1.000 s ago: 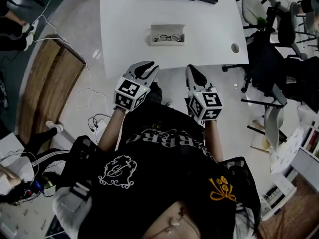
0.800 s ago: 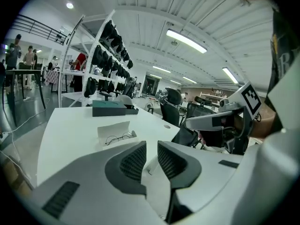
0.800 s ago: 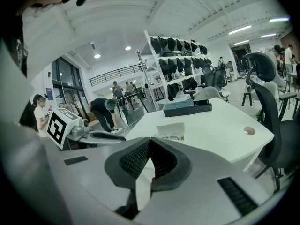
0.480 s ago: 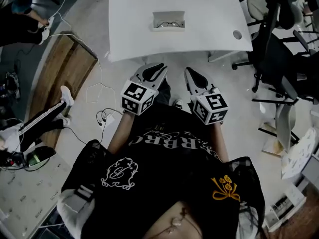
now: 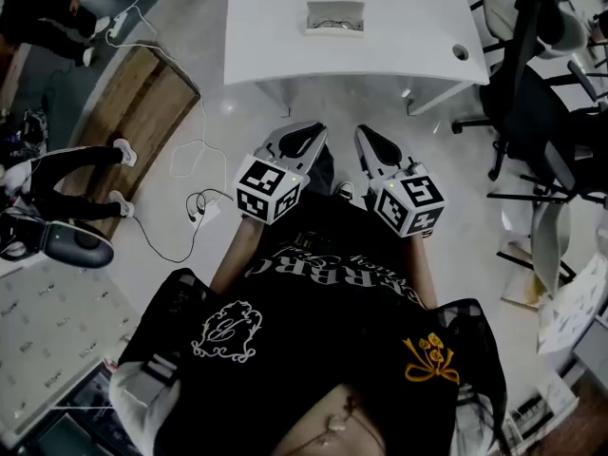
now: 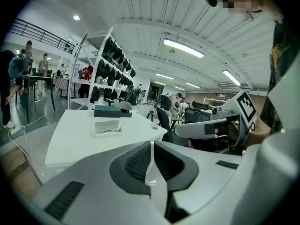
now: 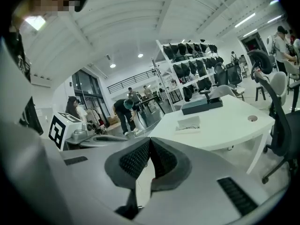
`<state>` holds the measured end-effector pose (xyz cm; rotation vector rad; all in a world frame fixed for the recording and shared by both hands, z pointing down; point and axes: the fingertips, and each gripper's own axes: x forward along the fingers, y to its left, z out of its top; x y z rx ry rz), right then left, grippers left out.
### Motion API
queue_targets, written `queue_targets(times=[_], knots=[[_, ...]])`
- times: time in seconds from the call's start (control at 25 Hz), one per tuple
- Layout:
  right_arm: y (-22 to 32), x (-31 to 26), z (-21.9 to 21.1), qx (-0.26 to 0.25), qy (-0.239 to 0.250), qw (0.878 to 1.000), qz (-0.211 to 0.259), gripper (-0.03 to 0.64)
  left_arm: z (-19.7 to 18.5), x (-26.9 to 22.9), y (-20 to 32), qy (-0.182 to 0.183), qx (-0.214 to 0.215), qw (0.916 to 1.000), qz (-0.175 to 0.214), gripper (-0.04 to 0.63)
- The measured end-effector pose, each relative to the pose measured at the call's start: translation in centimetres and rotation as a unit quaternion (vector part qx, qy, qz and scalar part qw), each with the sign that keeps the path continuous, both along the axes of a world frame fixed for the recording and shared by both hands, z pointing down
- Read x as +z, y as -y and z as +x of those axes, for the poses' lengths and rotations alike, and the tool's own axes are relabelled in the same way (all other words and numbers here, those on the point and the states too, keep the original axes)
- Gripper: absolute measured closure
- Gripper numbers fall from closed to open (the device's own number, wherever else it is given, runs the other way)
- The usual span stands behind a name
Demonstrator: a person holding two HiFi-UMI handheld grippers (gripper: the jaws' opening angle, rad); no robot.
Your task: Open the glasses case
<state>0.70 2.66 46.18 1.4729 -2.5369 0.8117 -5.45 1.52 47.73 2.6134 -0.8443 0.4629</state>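
Observation:
The glasses case (image 5: 335, 17) lies open on the white table (image 5: 285, 55), far from me, with a pair of glasses inside. It also shows small in the left gripper view as the case (image 6: 108, 127) and in the right gripper view as the case (image 7: 188, 123). My left gripper (image 5: 316, 129) and right gripper (image 5: 365, 134) hover side by side over the floor, well short of the table's near edge. Both are shut with nothing between the pads. Close up, the left gripper (image 6: 152, 145) and right gripper (image 7: 150, 142) have their tips touching.
A wooden board (image 5: 133, 112) and loose cables (image 5: 190, 188) lie on the floor at the left. Office chairs (image 5: 532, 55) crowd the right side. A dark box (image 6: 107, 110) sits at the table's far end. A person's legs (image 5: 66, 174) show at the far left.
Both grippers have drawn back from the table together. The table and case now sit farther away, higher in the head view. The jaws stayed shut.

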Motion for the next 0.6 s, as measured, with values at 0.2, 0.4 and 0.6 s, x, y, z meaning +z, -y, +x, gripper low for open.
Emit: queue_targets(times=[0.2, 0.4, 0.6], knots=[[-2.0, -0.5, -0.3, -0.015, 0.006, 1.0, 0.007, 0.603, 0.1, -0.7, -2.8, -0.012, -0.007, 0.9999, 0.004, 0.561], [-3.3, -1.5, -0.3, -0.025, -0.01, 0.999, 0.017, 0.604, 0.3, -2.2, -4.2, -0.021, -0.004, 0.9997, 0.015, 0.561], [-4.0, -2.5, -0.7, -0.037, -0.03, 0.998, 0.031, 0.604, 0.4, -3.7, -5.0, -0.03, 0.001, 0.9991, 0.031, 0.561]])
